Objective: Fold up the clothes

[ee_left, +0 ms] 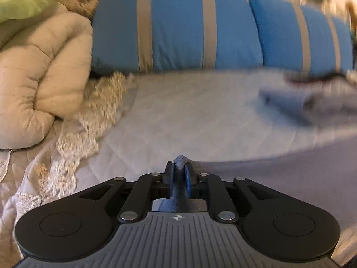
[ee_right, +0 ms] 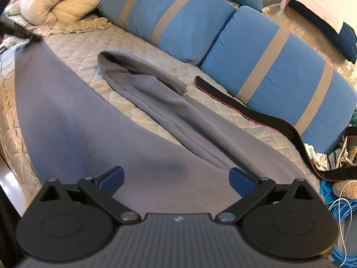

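Note:
A grey hooded sweatshirt (ee_right: 89, 122) lies spread on the quilted bed cover (ee_right: 73, 44), its hood (ee_right: 142, 76) pointing toward the pillows. In the left wrist view my left gripper (ee_left: 179, 167) is shut on a bunched edge of the sweatshirt (ee_left: 180, 159), and the cloth runs off to the right (ee_left: 279, 178). In the right wrist view a dark blurred shape (ee_right: 20, 31) sits at the sweatshirt's far left corner. My right gripper (ee_right: 176, 176) hovers open just above the sweatshirt's body, with nothing between its blue pads (ee_right: 112, 176).
Two blue pillows with tan stripes (ee_right: 178, 15) (ee_right: 279, 67) line the back of the bed. A rolled beige duvet (ee_left: 40, 71) and lace trim (ee_left: 98, 105) lie at the left. A black strap (ee_right: 256, 116) crosses the right side, near blue cable (ee_right: 339, 210) and clutter.

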`<state>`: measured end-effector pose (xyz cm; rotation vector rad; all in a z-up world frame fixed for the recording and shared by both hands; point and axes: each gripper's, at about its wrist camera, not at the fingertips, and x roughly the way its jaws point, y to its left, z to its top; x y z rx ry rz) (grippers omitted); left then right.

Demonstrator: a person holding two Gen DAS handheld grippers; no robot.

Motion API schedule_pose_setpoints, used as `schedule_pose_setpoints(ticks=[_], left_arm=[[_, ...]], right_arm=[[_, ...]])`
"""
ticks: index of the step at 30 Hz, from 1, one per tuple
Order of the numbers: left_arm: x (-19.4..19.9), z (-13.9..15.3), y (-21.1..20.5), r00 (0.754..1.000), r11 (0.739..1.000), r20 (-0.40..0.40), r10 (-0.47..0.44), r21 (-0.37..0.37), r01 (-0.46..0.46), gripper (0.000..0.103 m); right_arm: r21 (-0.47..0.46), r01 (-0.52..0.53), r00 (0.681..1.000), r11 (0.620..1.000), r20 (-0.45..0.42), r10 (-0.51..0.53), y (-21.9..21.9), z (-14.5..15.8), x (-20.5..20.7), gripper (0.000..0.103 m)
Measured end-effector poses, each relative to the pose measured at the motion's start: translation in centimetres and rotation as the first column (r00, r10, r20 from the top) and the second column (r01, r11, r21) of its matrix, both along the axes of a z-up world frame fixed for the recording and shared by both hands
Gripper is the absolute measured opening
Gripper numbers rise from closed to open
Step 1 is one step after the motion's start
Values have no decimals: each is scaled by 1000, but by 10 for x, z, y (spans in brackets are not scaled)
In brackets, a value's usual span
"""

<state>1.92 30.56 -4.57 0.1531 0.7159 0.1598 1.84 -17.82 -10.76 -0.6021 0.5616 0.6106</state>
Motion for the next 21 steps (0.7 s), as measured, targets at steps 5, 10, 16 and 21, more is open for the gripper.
schedule_pose_setpoints(ticks=[5, 10, 16, 21], left_arm=[[-7, 4, 11, 992, 993, 40, 119, 15, -120, 49], [-3, 29, -1, 988, 995, 115, 98, -22, -96, 84], [37, 18, -44, 997, 998, 71, 3, -66, 2, 102], [68, -8, -66, 997, 986, 77, -11, -166, 24, 102]], right_arm=[[5, 7, 1000, 1000, -5, -7, -1, 1, 1, 103], [12, -3, 1000, 1000, -4, 4, 1, 2, 0, 103], [5, -5, 1000, 1000, -8, 5, 2, 1, -1, 103], [-1, 14, 1000, 1000, -15, -14, -2, -1, 1, 103]])
